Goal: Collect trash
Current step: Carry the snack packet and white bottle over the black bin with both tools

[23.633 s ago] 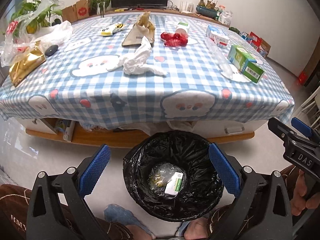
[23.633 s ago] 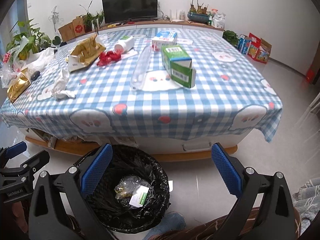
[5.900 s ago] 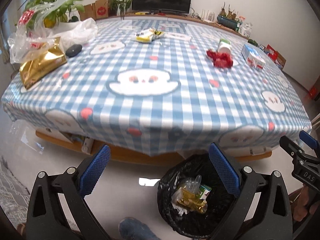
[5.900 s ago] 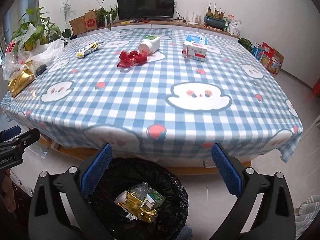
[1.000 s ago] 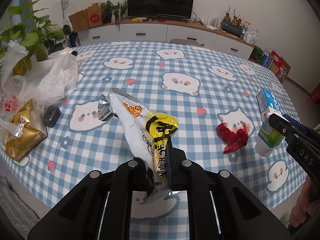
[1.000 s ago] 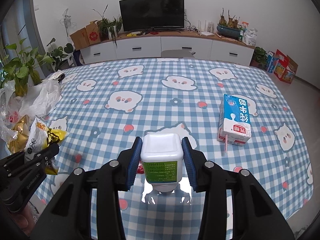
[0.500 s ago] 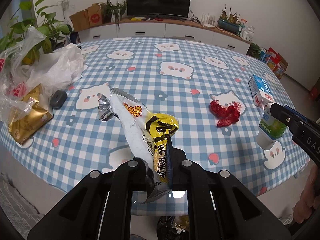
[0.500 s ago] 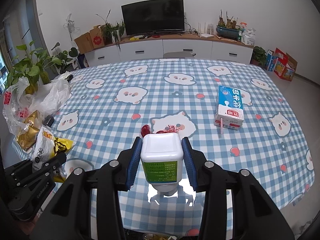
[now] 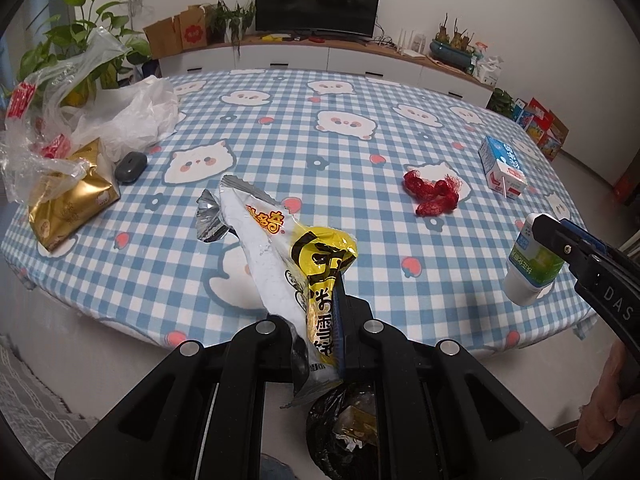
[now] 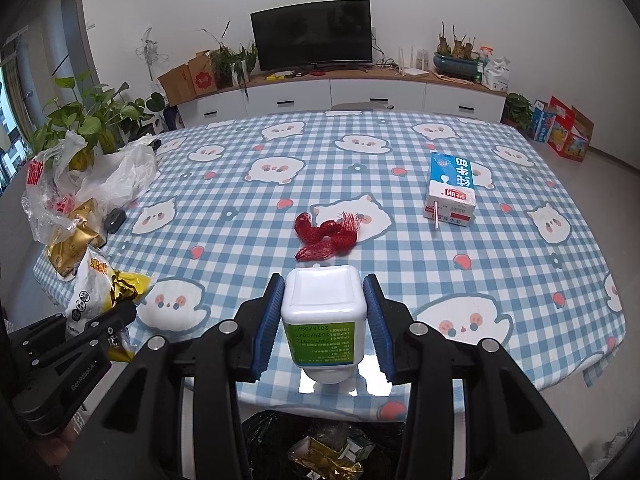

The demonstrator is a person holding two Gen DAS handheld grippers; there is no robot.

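Observation:
My left gripper (image 9: 320, 320) is shut on a white and yellow snack wrapper (image 9: 280, 248), which sticks up over the table's near edge; the same wrapper (image 10: 96, 292) shows at the left of the right wrist view. A white bottle with a green label (image 10: 323, 320) is clamped between the blue pads of my right gripper (image 10: 324, 332), and this bottle (image 9: 532, 264) appears at the right of the left wrist view. Below both grippers the black-bagged trash bin (image 10: 320, 448) holds gold and clear wrappers. A red mesh net (image 10: 326, 236) and a blue milk carton (image 10: 452, 190) lie on the checked tablecloth (image 10: 400, 152).
Clear and white plastic bags (image 9: 100, 116), a gold packet (image 9: 68, 200) and a dark grey mouse (image 9: 130, 166) crowd the table's left side beside a potted plant (image 10: 84, 124). A TV (image 10: 312, 40) on a white sideboard stands behind the table. Colourful boxes (image 10: 564, 130) sit on the floor at far right.
Both grippers have drawn back from the table with their loads. The table edge has slid up in both views, and the bin now shows below the fingers.

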